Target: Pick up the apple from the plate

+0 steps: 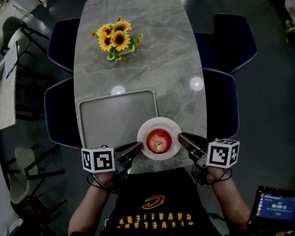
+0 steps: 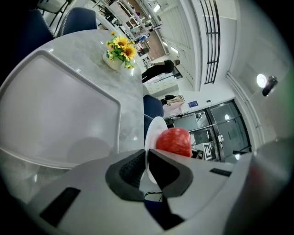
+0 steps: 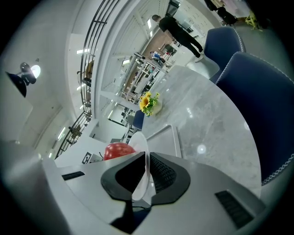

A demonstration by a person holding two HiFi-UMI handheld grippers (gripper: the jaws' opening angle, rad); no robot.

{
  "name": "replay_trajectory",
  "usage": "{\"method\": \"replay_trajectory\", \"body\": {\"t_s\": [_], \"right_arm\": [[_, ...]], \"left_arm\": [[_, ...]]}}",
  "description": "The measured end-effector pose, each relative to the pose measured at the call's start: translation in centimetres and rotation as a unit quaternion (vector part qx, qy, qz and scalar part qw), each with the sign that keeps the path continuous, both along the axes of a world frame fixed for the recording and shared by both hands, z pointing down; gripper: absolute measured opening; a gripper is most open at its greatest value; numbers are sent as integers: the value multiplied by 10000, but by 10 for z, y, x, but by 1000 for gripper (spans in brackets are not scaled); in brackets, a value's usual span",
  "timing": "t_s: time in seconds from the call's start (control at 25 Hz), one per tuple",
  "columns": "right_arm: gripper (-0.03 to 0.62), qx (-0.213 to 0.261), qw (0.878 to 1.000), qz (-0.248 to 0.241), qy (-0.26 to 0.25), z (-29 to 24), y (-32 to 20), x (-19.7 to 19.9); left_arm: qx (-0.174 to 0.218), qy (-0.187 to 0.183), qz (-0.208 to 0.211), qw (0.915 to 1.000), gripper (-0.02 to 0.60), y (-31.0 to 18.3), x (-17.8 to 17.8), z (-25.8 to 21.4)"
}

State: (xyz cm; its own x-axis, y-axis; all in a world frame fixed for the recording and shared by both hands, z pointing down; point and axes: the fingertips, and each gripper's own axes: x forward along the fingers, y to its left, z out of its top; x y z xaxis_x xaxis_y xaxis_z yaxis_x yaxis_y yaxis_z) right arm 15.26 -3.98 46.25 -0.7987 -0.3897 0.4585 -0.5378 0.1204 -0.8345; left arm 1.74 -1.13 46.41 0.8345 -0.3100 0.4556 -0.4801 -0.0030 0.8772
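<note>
A red apple (image 1: 158,140) lies on a small white plate (image 1: 157,122) near the front edge of the grey marble table (image 1: 145,45). My left gripper (image 1: 139,147) is shut on the plate's left rim, and my right gripper (image 1: 181,138) is shut on its right rim. In the left gripper view the plate (image 2: 154,128) runs edge-on between the dark pads (image 2: 131,167), with the apple (image 2: 174,140) just beyond the left gripper (image 2: 147,158). In the right gripper view the plate (image 3: 140,147) is pinched the same way by the right gripper (image 3: 147,160), the apple (image 3: 118,149) to its left.
A grey tray (image 1: 110,118) lies on the table just left of the plate. A vase of sunflowers (image 1: 116,37) stands at the far end. Dark blue chairs (image 1: 224,97) flank both long sides. A person (image 3: 181,32) stands far off in the room.
</note>
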Motion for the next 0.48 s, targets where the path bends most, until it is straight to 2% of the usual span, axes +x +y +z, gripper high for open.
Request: {"method": "replay_trajectory", "body": {"t_s": [0.48], "right_arm": [[40,141,9998,143,-11,-6,3,37]], "left_arm": [[86,123,65,9999,25,2,38,-3]]}}
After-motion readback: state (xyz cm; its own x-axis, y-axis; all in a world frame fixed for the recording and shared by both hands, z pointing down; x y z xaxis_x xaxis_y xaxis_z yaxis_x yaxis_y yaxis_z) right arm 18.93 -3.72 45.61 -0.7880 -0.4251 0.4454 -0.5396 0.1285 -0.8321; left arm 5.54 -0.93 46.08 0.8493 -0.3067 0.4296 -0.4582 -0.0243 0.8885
